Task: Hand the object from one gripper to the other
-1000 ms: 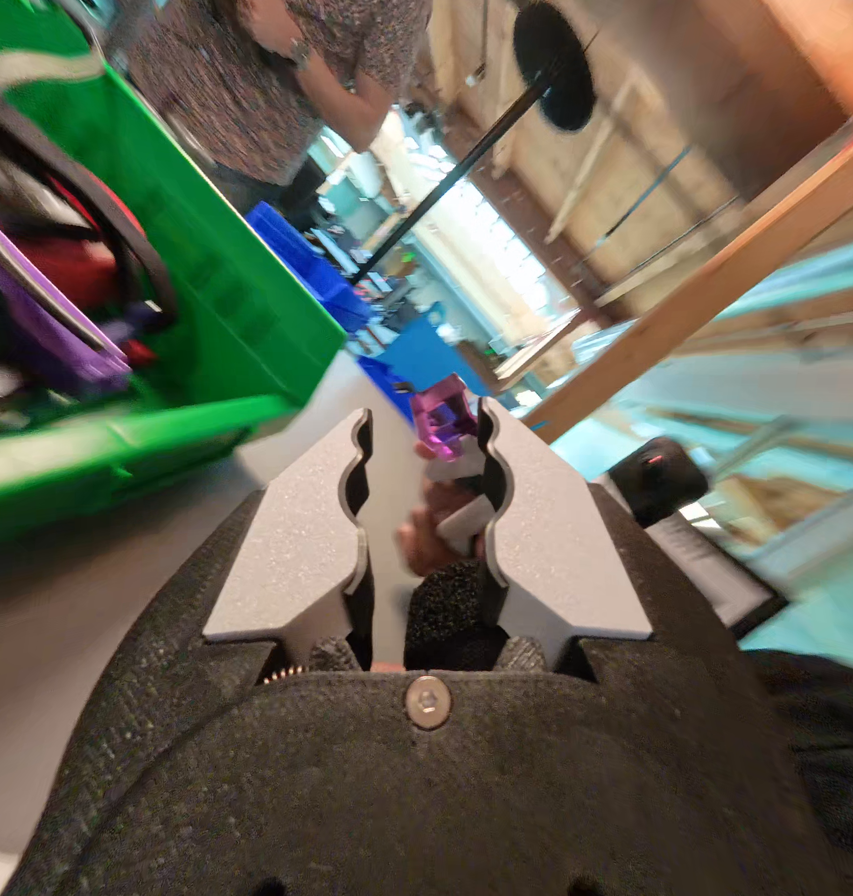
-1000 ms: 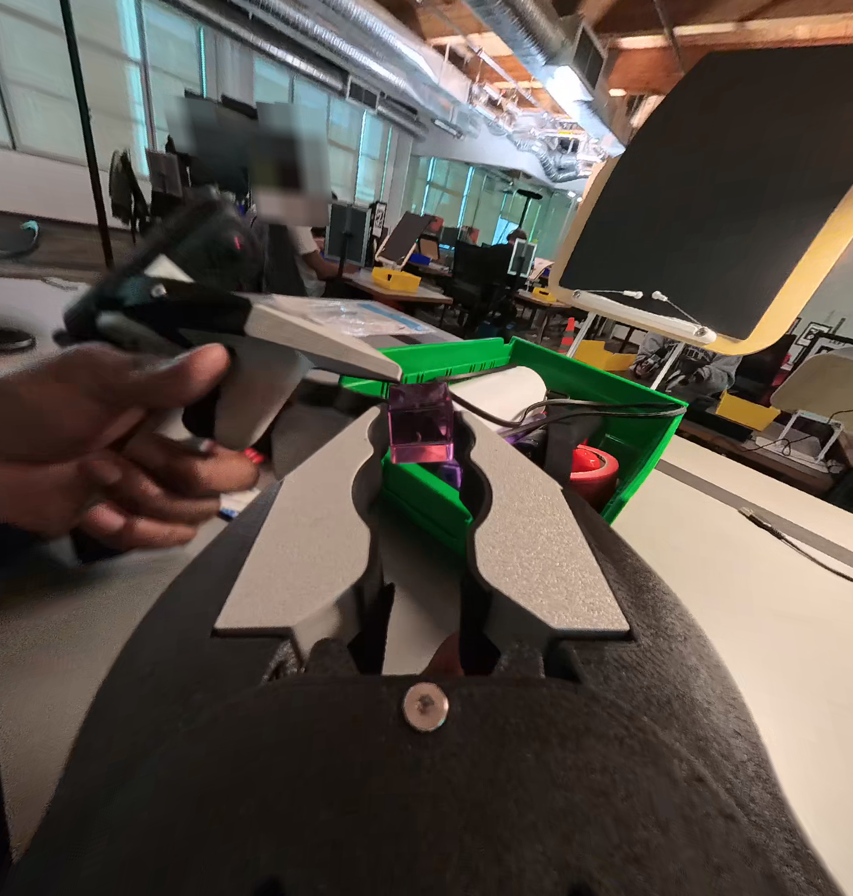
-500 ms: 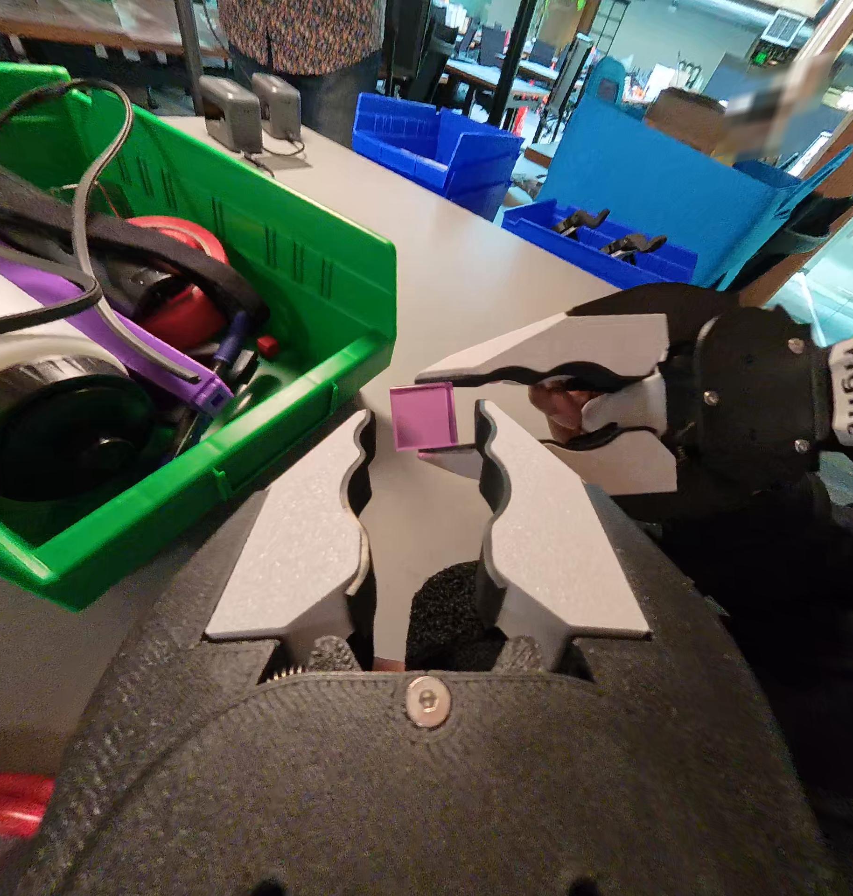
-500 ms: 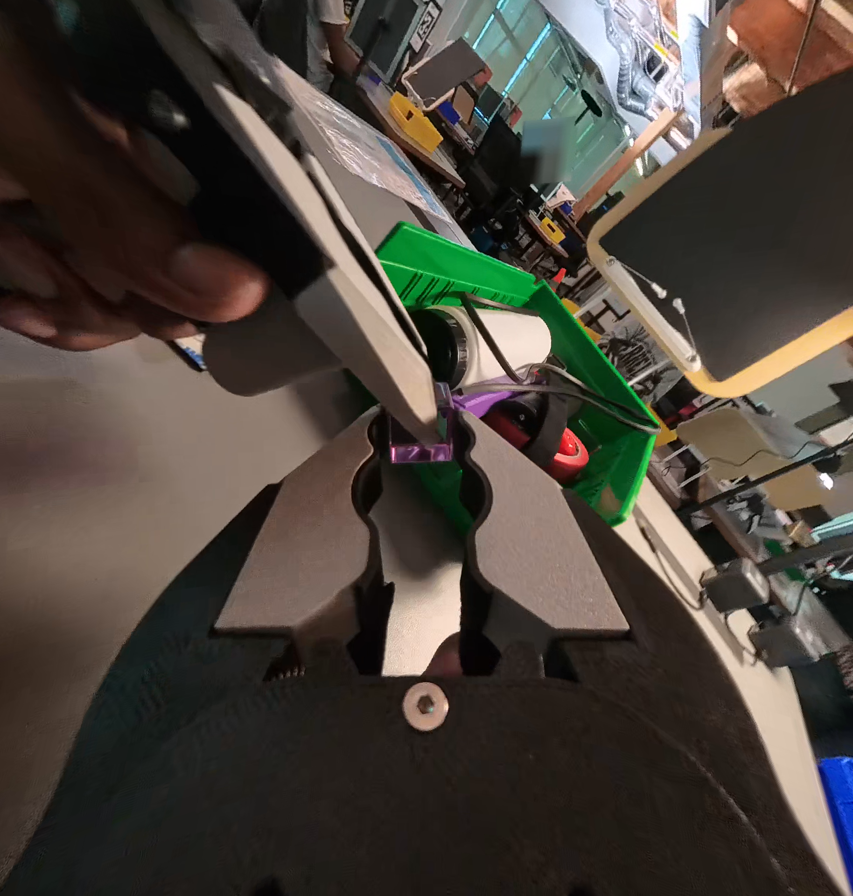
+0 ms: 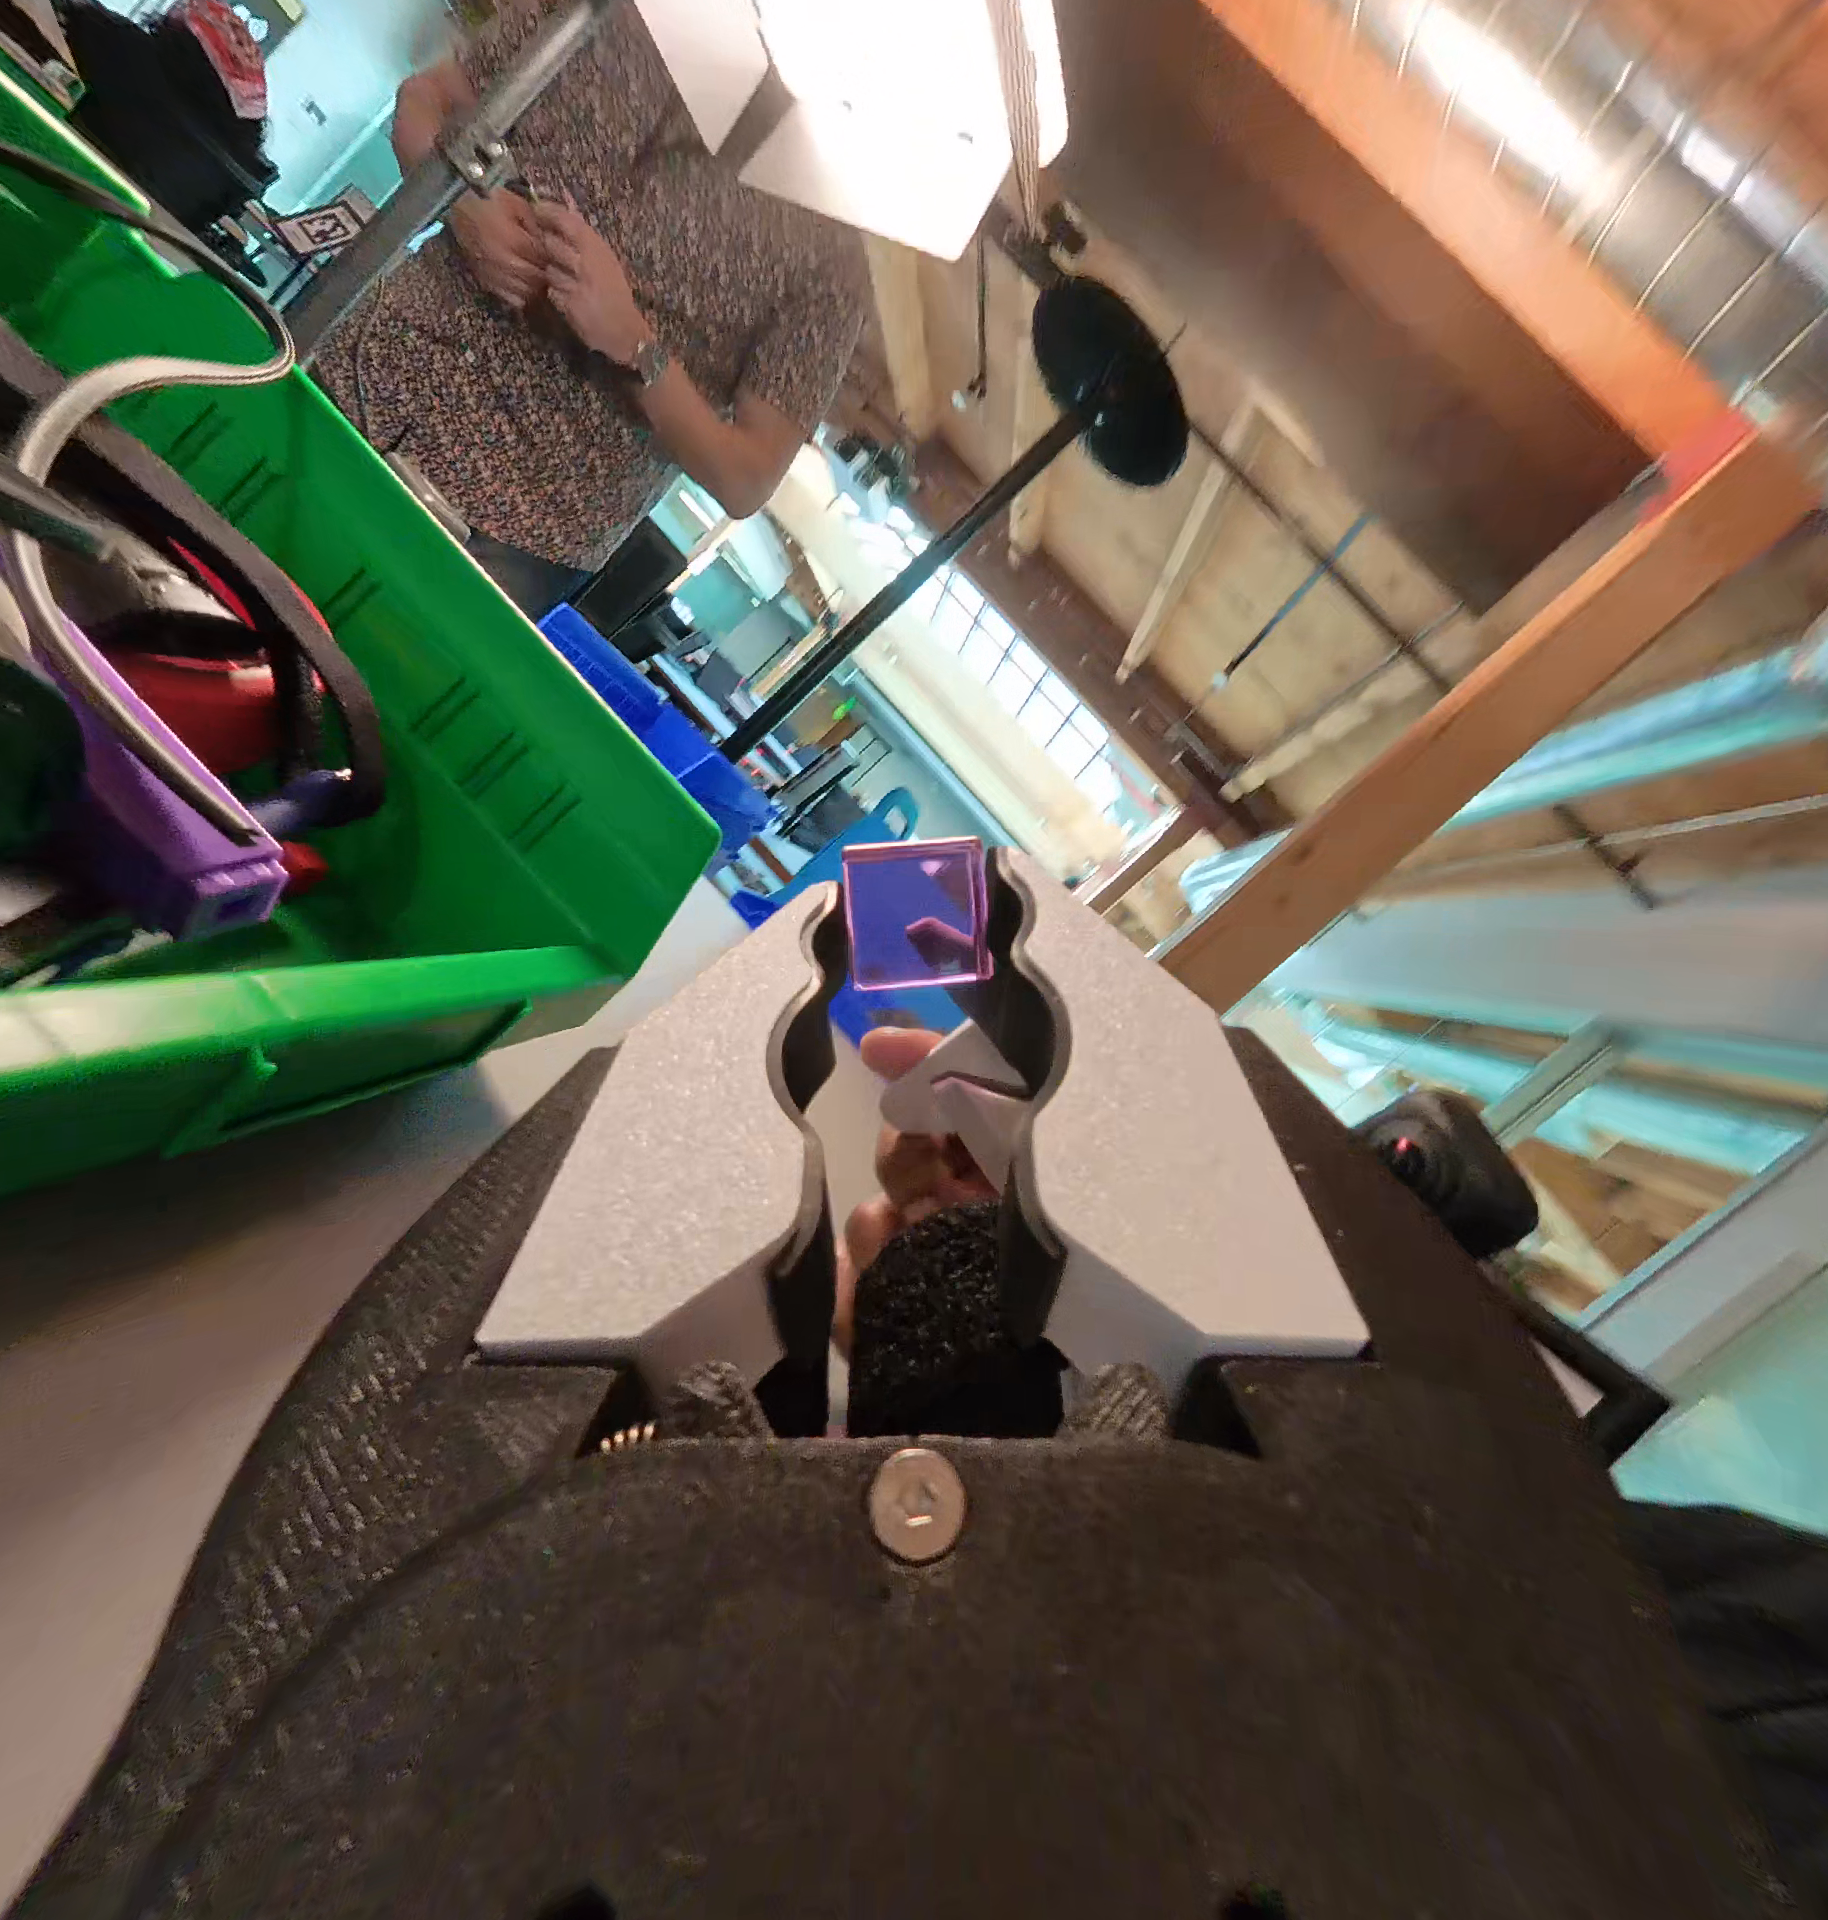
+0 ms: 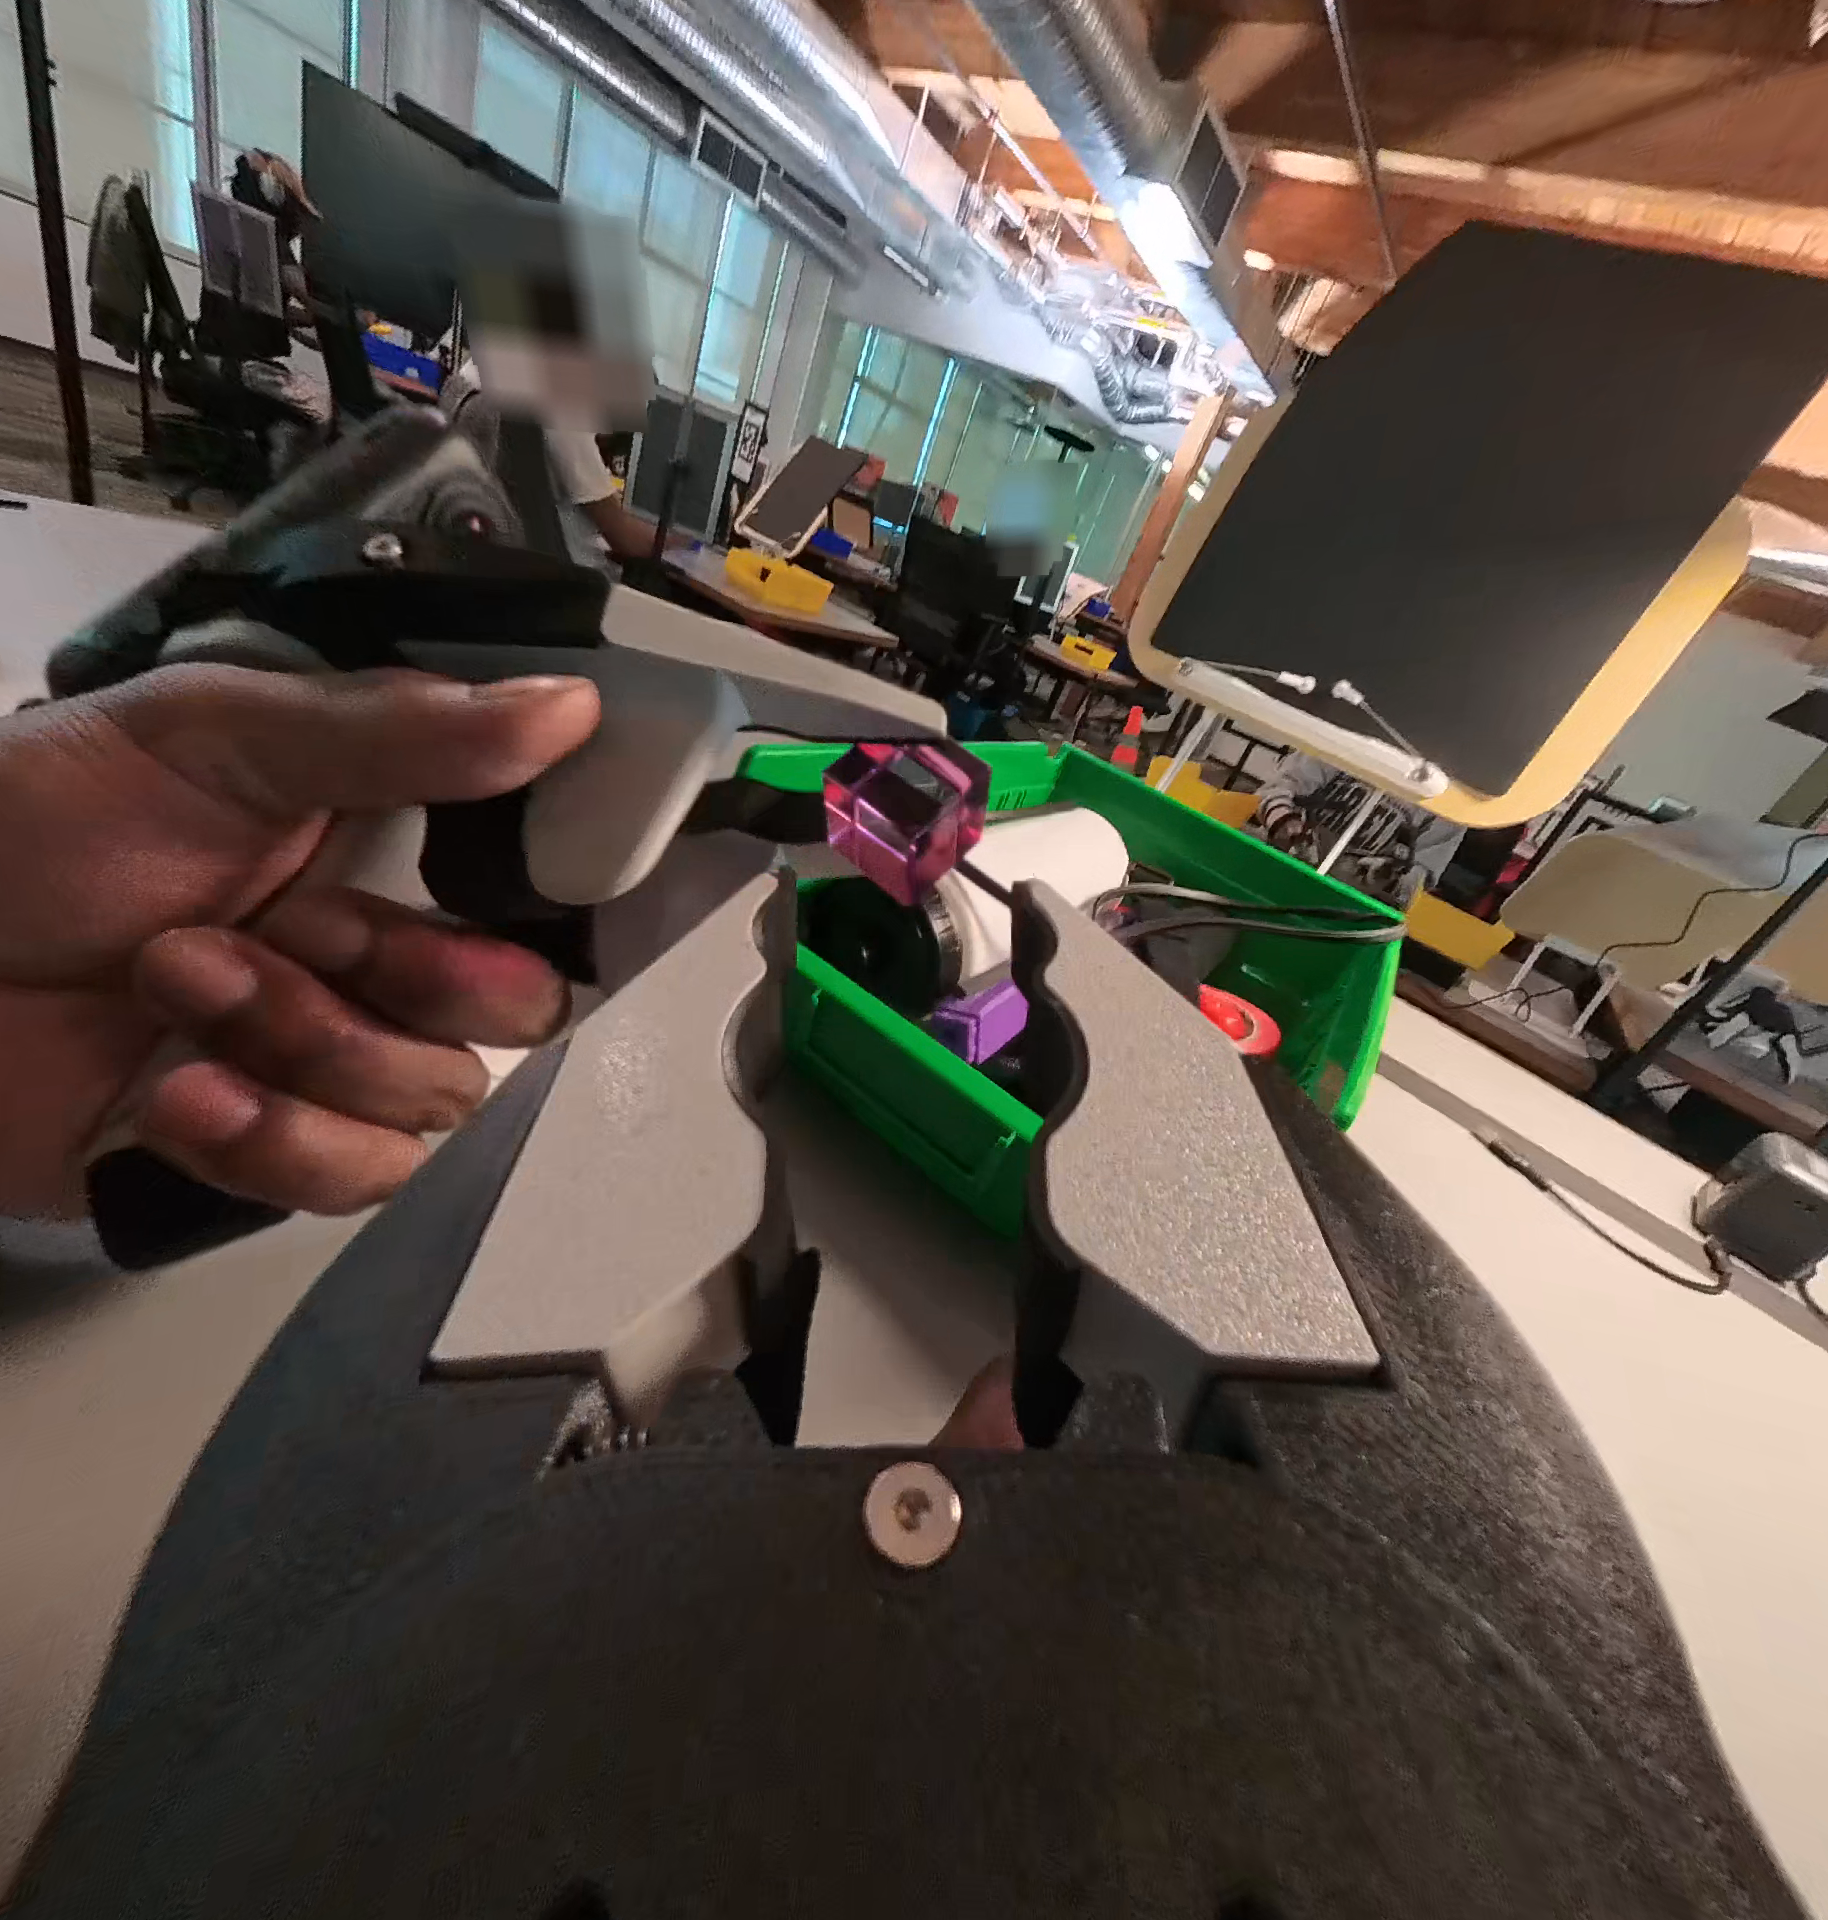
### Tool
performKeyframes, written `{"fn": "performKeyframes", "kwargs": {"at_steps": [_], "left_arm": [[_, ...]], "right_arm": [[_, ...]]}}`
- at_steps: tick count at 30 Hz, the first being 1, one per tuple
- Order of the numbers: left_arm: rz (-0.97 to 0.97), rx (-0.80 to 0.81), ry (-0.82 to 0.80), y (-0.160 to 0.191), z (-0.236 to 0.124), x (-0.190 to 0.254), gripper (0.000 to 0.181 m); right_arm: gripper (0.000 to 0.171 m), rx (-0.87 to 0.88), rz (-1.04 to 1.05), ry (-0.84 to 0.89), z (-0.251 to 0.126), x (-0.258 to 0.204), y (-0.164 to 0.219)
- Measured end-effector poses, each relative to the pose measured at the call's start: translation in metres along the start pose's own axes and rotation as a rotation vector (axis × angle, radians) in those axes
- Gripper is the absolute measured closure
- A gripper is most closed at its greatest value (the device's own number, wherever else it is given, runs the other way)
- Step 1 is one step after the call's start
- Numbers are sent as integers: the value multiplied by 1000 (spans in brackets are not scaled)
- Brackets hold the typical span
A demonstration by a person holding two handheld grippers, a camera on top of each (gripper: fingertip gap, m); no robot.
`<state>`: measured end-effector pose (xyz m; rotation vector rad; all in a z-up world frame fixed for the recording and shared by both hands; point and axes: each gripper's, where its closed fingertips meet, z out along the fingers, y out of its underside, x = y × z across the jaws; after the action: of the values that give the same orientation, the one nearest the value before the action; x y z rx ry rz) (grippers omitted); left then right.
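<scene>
Cube of clear purple plastic or glass, small and hard-edged, sits at the very tips of the left gripper, pinched between the two grey fingers with most of its body sticking out past them. In the right wrist view the same cube hangs in the air just beyond and above the right gripper, whose fingers stand spread with nothing between them; the cube is close to those tips but not touching them. A hand wraps the left gripper's handle on the near left.

Judging by its look, the cube is light, rigid and glossy, so it should not deform under a squeeze but may slide on smooth faces. It seems turned corner-down relative to the right gripper, which makes a slip more likely if another grip lands on edges. The safest hold is on two opposite flat faces, square to the fingers and seated a little deeper than the tips. If it is glass, a drop onto the grey table could chip it.

Behind it, a green bin full of cables, a red roll and a purple block stands on the table, farther off and to the right.
</scene>
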<state>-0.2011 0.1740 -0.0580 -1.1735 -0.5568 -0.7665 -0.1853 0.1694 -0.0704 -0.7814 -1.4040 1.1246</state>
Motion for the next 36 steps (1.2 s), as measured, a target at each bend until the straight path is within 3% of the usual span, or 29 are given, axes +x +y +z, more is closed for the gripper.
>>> {"fn": "performKeyframes", "kwargs": {"at_steps": [7, 14, 19, 22, 25, 30, 36], "left_arm": [[-124, 55, 33, 10, 6, 2, 153], [-114, -26, 42, 23, 11, 7, 155], [-78, -92, 67, 28, 14, 11, 155], [145, -129, 47, 22, 9, 13, 153], [416, -68, 1, 6, 3, 20, 145], [769, -74, -50, 15, 5, 31, 137], [1108, -90, -154, 25, 10, 29, 137]], "right_arm": [[133, 9, -48, 37, 2, -2, -1], [144, 32, -65, 81, -2, 12, -4], [144, 30, -54, 19, -5, 14, -4], [143, 43, 211, -68, -7, 22, -6], [144, 78, 587, -168, -10, 31, -7], [145, 125, 1026, -283, -12, 39, -5], [144, 135, 1284, -416, -13, 27, -11]]}}
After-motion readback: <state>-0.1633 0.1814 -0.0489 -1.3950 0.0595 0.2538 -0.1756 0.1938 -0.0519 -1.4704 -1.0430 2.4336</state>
